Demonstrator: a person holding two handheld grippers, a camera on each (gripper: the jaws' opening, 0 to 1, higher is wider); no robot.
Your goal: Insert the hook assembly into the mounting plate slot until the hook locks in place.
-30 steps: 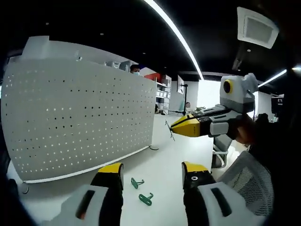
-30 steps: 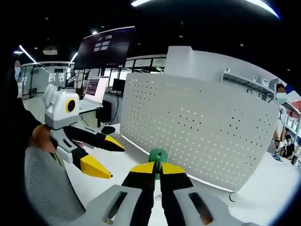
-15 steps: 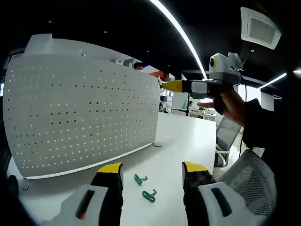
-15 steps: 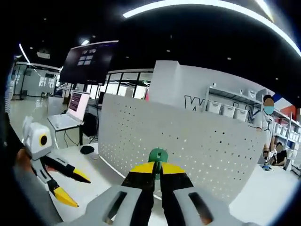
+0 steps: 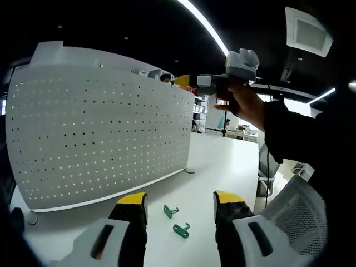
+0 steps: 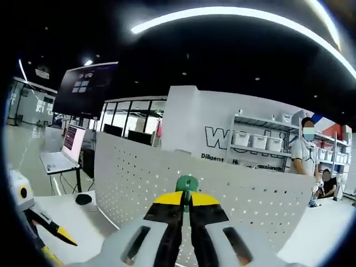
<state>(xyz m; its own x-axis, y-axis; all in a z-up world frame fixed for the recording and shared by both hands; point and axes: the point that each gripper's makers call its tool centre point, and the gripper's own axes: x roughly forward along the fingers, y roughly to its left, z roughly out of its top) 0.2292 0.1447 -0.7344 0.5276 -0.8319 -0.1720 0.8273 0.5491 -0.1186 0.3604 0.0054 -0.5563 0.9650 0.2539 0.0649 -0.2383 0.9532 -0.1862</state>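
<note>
A white perforated mounting plate (image 5: 100, 133) stands upright on the white table (image 5: 217, 161). Two loose green hooks (image 5: 171, 211) (image 5: 181, 228) lie on the table between my left gripper's (image 5: 179, 201) open yellow-tipped jaws. My right gripper (image 5: 186, 80) shows in the left gripper view, held high by a hand near the plate's top right edge. In the right gripper view, my right gripper (image 6: 186, 196) is shut on a green hook (image 6: 187, 183), level with the plate's top edge (image 6: 211, 178). My left gripper (image 6: 47, 236) shows low at the left, open.
A mesh office chair (image 5: 289, 211) stands at the table's right side. Beyond the plate are shelves with bins (image 6: 256, 139), a laptop on a desk (image 6: 64, 153), and a standing person (image 6: 305, 167).
My right gripper has risen with the green hook from near table height to the plate's top edge. The left gripper has stayed nearly still over the two loose hooks.
</note>
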